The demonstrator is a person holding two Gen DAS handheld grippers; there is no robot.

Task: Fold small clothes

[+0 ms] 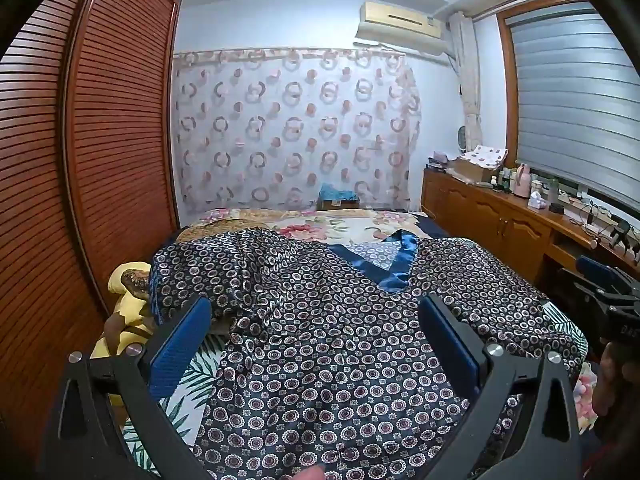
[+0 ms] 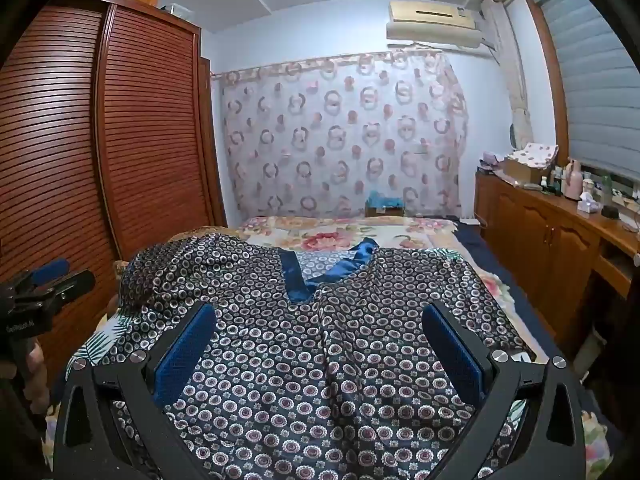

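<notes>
Bed [image 1: 400,224]: carrying the garment, floral cover showing beyond it.
Patterned top [image 1: 340,360]: lying spread face-up across the near end of the bed, dark satin with ring print and blue V-neck trim [image 1: 394,268]; one sleeve is bunching at its left. Folding is seemingly not yet begun; every fold remains.
Left tongs [image 1: 316,344]: hovering wide apart, gripping nothing.
Right tongs [image 2: 320,344]: likewise gaping, empty.

A glossy, satin-like cloth is seen in the patterned top [image 1: 340,360], with a shinier blue trim [image 1: 394,268] at the neck. Textured blue pads [image 1: 180,348] are carried on matt black plastic fingers, fixed with bright metal screws. The slatted wardrobe [image 1: 100,140] is made of polished reddish wood; the curtain [image 2: 340,136] is sheer cloth.
</notes>
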